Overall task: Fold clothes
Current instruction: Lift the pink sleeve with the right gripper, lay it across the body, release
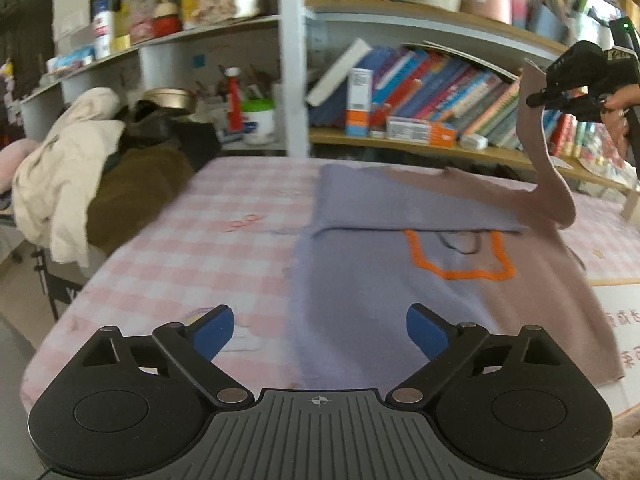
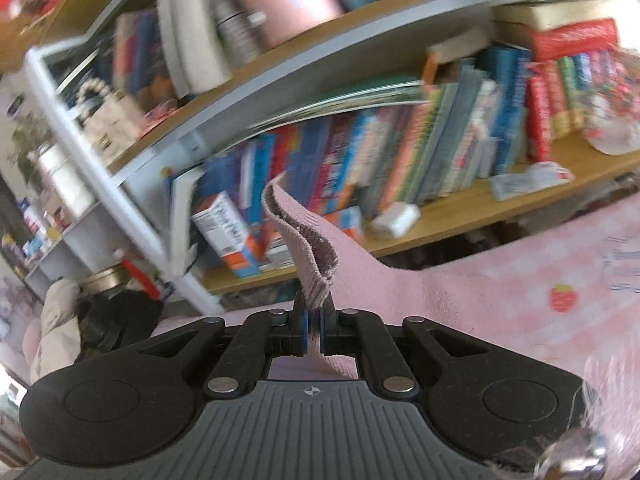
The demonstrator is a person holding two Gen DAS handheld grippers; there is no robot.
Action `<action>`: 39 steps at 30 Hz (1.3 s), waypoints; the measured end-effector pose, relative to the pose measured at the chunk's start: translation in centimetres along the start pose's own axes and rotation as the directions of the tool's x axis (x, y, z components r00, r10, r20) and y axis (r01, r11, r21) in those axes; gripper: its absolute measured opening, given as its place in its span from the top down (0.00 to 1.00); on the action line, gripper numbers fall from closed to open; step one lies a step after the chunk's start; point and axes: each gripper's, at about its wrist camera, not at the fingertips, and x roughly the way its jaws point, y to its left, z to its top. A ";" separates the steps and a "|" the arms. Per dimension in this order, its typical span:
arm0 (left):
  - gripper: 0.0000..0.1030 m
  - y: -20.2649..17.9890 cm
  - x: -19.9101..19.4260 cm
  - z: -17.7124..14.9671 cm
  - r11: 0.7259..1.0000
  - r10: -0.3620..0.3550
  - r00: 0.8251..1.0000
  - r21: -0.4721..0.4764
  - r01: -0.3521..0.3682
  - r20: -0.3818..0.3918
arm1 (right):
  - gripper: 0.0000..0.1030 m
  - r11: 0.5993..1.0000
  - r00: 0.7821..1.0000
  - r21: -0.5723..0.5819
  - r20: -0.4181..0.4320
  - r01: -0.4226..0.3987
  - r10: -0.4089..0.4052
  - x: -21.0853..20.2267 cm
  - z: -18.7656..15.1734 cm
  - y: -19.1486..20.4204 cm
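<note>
A lilac and dusty-pink sweater (image 1: 400, 280) with an orange outline on its front lies on the pink checked table cover (image 1: 208, 240), its left sleeve folded across the chest. My left gripper (image 1: 320, 334) hovers open over the sweater's lower left part, nothing between its blue pads. The right gripper (image 1: 540, 98) is up at the far right, a hand behind it, shut on the pink sleeve (image 1: 536, 160), which rises off the table in a curve. In the right wrist view the sleeve cuff (image 2: 308, 248) sticks up from the shut right gripper (image 2: 314, 336).
A pile of cream and olive clothes (image 1: 80, 188) lies at the table's left end. Bookshelves (image 1: 420, 92) packed with books and boxes stand right behind the table. A white printed sheet (image 1: 620, 320) lies at the right edge.
</note>
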 end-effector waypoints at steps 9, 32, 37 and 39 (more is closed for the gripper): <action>0.07 5.7 -0.3 -1.0 0.997 0.042 0.999 -0.061 -0.043 -0.012 | 0.95 0.992 0.998 -0.129 -0.068 0.005 -0.014 5.8 -2.7 7.9; 0.07 8.2 0.2 -2.0 0.997 0.059 0.996 -0.043 -0.062 -0.067 | 0.50 0.984 0.963 -0.175 -0.263 0.012 -0.059 12.7 -9.8 11.5; 0.07 7.0 1.1 -1.4 1.000 0.011 0.998 -0.017 -0.012 -0.061 | 0.41 0.977 0.963 -0.211 -0.264 0.000 -0.057 9.2 -10.2 10.1; 0.07 6.6 1.7 -1.0 1.000 -0.011 0.998 -0.018 0.010 -0.060 | 0.39 0.976 0.962 -0.218 -0.261 0.018 -0.076 7.4 -10.6 8.8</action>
